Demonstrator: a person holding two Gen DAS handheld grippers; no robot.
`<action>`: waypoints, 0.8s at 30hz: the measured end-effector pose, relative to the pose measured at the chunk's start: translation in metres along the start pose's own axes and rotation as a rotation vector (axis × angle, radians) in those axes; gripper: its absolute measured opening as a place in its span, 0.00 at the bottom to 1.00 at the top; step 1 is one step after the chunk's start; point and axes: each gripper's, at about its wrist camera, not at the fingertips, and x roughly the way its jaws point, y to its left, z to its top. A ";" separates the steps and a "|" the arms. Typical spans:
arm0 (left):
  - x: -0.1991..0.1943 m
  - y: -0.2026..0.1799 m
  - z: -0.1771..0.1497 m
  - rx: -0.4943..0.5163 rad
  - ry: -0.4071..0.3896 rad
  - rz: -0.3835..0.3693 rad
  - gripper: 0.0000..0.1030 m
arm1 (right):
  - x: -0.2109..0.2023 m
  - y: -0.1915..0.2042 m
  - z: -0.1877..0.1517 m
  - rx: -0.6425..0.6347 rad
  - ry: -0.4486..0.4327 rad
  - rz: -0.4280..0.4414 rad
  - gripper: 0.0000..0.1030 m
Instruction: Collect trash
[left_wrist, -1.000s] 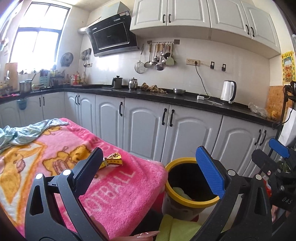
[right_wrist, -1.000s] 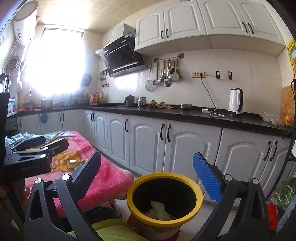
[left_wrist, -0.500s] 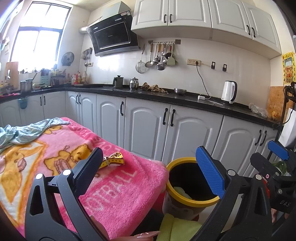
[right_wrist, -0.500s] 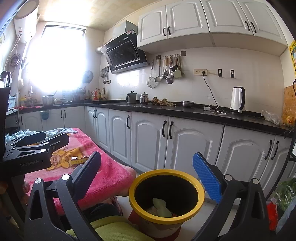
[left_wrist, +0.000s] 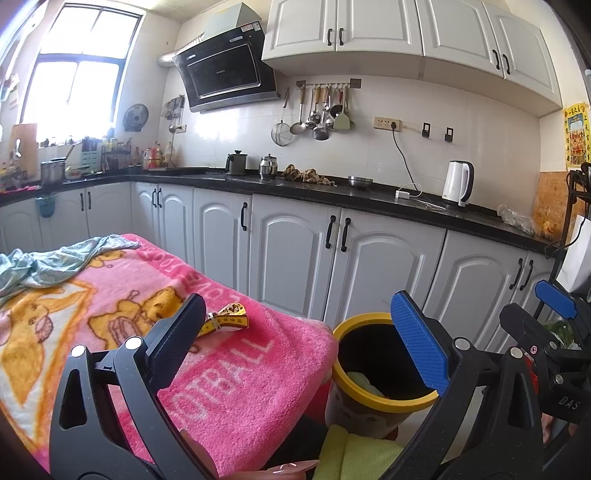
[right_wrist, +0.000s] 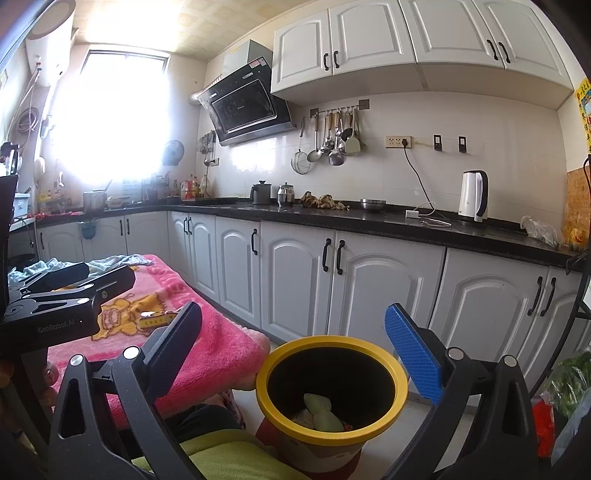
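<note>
Nearby, wrapper (left_wrist: 227, 320) on blanket (left_wrist: 236, 373)

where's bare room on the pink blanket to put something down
Free: the pink blanket between the yellow wrapper and its edge by the yellow-rimmed bin. Crowded: the far end, under the crumpled light-blue cloth.

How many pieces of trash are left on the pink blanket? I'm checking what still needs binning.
1: a yellow wrapper on the pink blanket, near its bin-side end. The crumpled cloth may hide more.
</note>
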 end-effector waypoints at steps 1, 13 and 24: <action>0.000 0.000 0.000 0.000 0.000 0.001 0.89 | 0.000 0.000 0.000 0.000 0.000 0.000 0.94; -0.001 0.002 0.000 -0.001 -0.001 0.000 0.89 | 0.001 0.000 0.000 0.000 0.002 0.001 0.94; -0.001 0.003 0.000 -0.002 -0.002 0.000 0.89 | 0.001 -0.002 -0.002 0.003 0.005 -0.003 0.94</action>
